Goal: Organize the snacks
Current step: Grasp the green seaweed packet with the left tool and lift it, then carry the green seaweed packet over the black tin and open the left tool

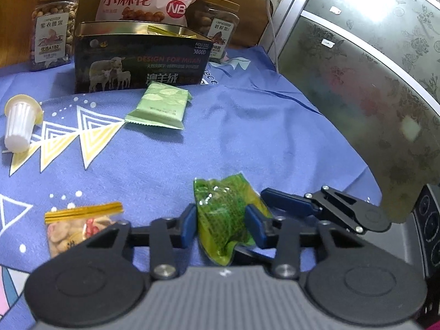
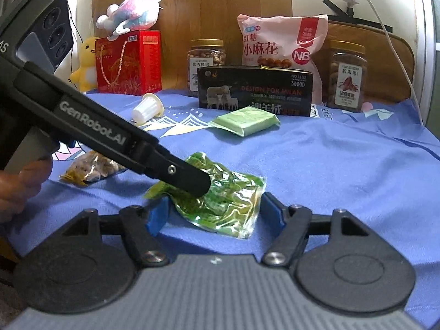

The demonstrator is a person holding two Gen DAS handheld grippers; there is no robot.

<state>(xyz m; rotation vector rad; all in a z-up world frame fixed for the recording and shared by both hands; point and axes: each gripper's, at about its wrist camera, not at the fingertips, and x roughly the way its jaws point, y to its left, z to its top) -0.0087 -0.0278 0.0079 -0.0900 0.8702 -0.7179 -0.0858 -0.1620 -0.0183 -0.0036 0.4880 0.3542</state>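
The left wrist view shows the left gripper [image 1: 221, 227] with its blue pads [image 1: 188, 227] on both sides of the green packet [image 1: 225, 217]. The pads press into the crinkled film, so the gripper pinches the packet near its middle. The packet stands on edge between them, with one end just above the blue cloth [image 1: 247, 137].

In the right wrist view the right gripper [image 2: 214, 211] is spread wide. Its two fingers [image 2: 156, 214] stand on either side of the same packet, and I see no contact with the film. The left gripper comes in from the left and covers the near corner of the packet.

I judge that the step in hand is to lift this packet and carry it to the tin [image 1: 140, 57], which stands open at the back with one gold wrapper inside. To do it well, the left gripper should keep a steady squeeze, because the film is smooth and may slip. The right gripper should move away first, so that the two tools do not hit each other. The lift should go straight up before it goes forward, since the pale green pack [image 1: 159, 106] lies just in front of the tin. The cup [image 1: 20, 125] and the biscuit bag [image 1: 79, 225] lie well apart to the left and wait for later.
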